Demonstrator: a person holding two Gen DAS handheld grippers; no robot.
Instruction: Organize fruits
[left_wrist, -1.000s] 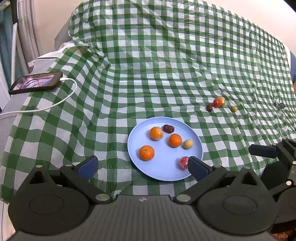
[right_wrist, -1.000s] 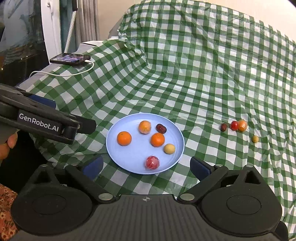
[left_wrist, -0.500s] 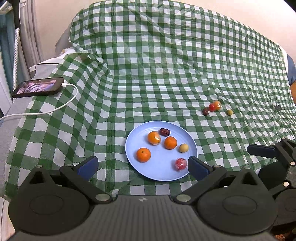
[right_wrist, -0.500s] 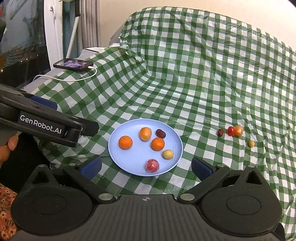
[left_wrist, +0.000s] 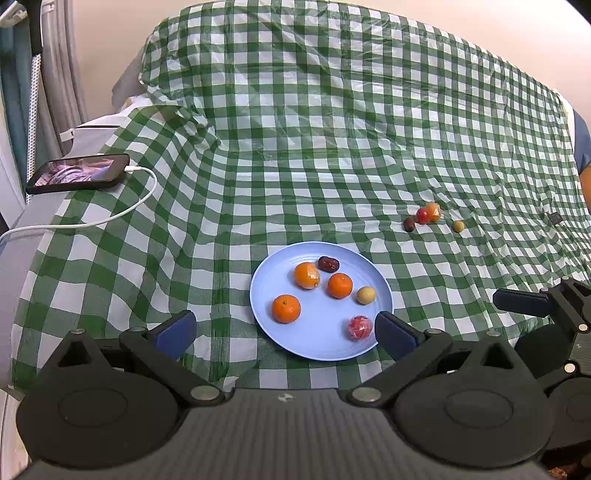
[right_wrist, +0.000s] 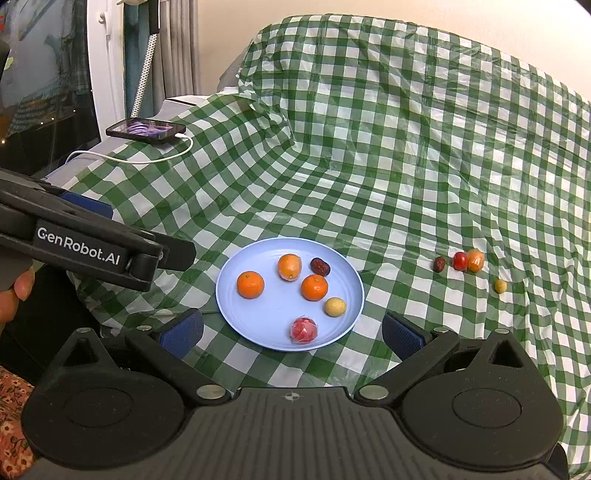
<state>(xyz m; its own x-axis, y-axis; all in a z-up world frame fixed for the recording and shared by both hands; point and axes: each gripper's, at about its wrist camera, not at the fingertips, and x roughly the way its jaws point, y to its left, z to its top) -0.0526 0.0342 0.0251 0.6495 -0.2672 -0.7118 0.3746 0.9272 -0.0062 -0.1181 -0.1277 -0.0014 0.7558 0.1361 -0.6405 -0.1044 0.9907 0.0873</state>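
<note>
Right wrist view: both tongs (right_wrist: 291, 330) gape wide and empty near the plate (right_wrist: 236, 295); four small, light, roll-prone loose fruits (right_wrist: 460, 261) toward the desk's right edge suit gentle mid-body pinches.

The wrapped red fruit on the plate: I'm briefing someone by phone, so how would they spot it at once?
Find the light blue plate on the green checked tablecloth. Six fruits lie on it; the wrapped red fruit sits alone at the near rim, closest to the grippers. It is the only red one there, in crinkly clear film, unlike the oranges, the dark date and the small yellow fruit.
</note>
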